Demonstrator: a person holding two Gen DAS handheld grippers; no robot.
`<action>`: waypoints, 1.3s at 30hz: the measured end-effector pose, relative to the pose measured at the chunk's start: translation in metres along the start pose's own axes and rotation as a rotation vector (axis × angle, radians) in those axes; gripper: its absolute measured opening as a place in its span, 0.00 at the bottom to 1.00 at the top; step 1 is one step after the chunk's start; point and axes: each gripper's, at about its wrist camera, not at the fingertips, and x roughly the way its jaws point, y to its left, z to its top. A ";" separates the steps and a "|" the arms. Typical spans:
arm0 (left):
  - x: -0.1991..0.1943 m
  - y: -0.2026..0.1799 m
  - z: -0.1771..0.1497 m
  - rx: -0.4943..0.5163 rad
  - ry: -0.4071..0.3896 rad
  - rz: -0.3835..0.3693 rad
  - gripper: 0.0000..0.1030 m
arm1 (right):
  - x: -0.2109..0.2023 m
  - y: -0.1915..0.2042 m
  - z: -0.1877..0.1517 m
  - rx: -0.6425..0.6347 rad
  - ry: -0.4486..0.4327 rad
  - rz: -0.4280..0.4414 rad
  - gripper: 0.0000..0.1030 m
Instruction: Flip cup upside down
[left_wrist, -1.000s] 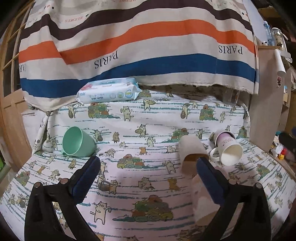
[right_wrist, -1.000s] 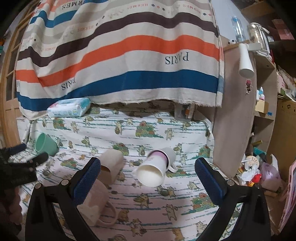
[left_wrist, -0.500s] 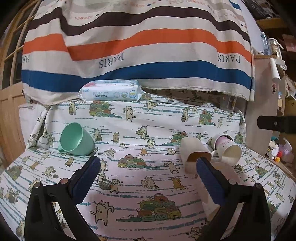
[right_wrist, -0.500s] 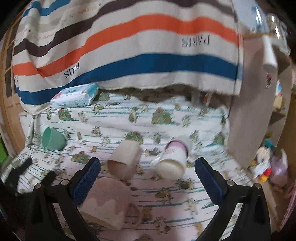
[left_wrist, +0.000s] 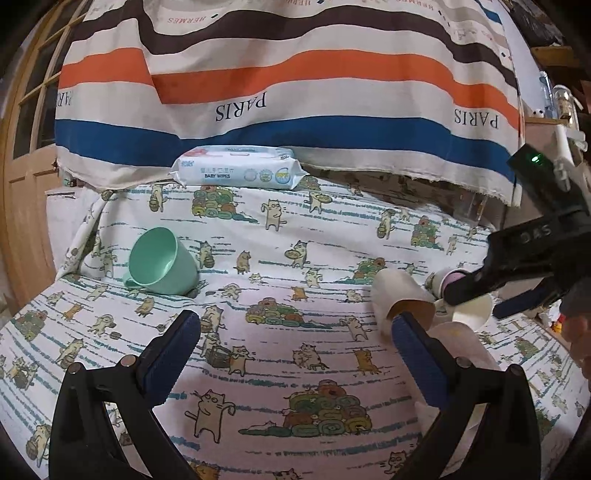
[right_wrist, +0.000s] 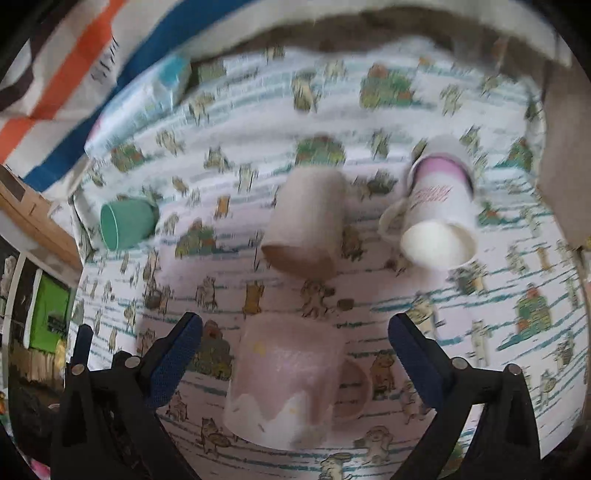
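Left wrist view low, level across the cat-print cloth (left_wrist: 295, 229), right wrist view steeper, blurred, both sharing it

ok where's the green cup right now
The green cup lies on its side at the left of the cat-print cloth, in front of the baby wipes pack. In the right wrist view it sits far left, well apart from the other cups.

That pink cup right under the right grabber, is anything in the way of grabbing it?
No. The pink cup sits between the open right gripper's fingers; the beige cup lies beyond it.
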 end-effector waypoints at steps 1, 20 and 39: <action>0.000 -0.001 0.000 0.002 -0.001 -0.001 1.00 | 0.007 0.001 0.002 0.003 0.028 0.003 0.98; 0.002 -0.004 -0.001 0.023 0.011 0.004 1.00 | 0.061 -0.006 0.003 0.104 0.145 -0.028 0.92; 0.002 -0.006 -0.001 0.038 0.011 0.011 1.00 | 0.024 -0.001 -0.007 -0.002 0.050 -0.025 0.83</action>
